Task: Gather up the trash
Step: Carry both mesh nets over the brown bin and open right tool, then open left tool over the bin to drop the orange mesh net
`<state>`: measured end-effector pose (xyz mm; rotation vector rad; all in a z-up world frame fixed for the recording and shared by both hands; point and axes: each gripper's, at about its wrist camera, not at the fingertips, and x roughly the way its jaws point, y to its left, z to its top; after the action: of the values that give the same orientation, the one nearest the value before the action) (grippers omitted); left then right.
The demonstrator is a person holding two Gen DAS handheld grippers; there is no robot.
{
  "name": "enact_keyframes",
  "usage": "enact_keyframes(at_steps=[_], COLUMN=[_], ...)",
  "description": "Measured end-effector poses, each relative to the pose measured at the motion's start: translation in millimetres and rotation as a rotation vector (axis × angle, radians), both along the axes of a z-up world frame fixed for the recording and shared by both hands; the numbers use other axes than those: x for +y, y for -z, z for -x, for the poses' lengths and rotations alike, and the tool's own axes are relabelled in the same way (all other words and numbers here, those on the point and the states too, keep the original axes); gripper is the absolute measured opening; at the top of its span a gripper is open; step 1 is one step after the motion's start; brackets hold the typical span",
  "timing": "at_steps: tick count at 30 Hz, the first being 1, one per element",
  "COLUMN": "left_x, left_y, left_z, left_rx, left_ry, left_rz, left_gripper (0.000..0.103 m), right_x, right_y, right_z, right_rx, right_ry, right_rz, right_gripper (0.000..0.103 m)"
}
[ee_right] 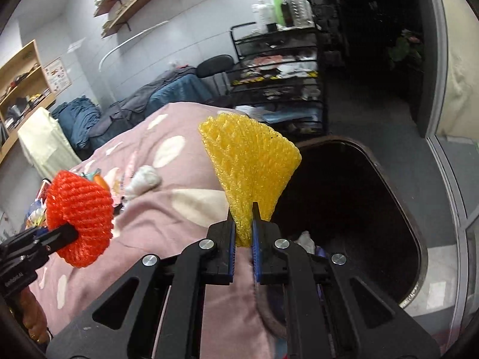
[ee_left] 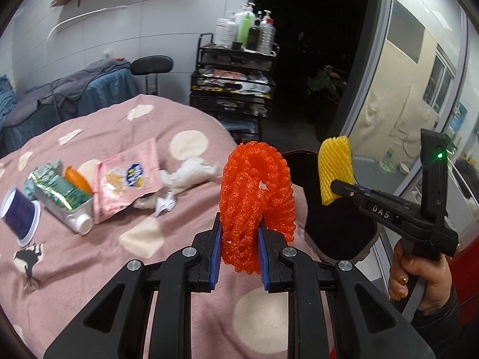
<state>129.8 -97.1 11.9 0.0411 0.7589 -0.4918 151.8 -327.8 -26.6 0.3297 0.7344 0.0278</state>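
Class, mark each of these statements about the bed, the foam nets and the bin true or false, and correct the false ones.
1. The left tongs are shut on the orange foam net. True.
2. The right tongs hold a blue cup. False: they are shut on the yellow foam net.
3. The dark bin stands beside the bed, past the yellow foam net. True.
4. No litter is left on the pink blanket. False: a pink snack bag, a green carton and crumpled tissue lie there.
5. The orange foam net lies inside the dark bin. False: it is held above the pink blanket.
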Motion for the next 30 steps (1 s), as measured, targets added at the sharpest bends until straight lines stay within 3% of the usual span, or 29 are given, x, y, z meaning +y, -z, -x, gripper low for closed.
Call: enact_keyframes(at_steps=[15, 17, 19, 30], left_x=[-53, -56, -60, -88], left_y=[17, 19, 20, 24], left_z=[-12, -13, -13, -17], left_rx=[0.064, 0.072, 0.078, 0.109], left_ry=[0.095, 0.102, 0.110, 0.173], left_rz=[-0.036, -0.037, -0.038, -0.056], left_gripper=[0.021, 0.021, 0.021, 0.021], right_x=[-49, -52, -54, -70], right_y=[71, 78, 81, 52], right_z=[-6, -4, -2, 37], right_rx=[0.184, 0.200, 0.204, 0.103], right_ry=[0.128, 0.140, 0.153, 0.262], right_rz=[-0.063, -0.075, -0.078, -0.020], right_gripper=[0.012, 0.024, 0.061, 0.074])
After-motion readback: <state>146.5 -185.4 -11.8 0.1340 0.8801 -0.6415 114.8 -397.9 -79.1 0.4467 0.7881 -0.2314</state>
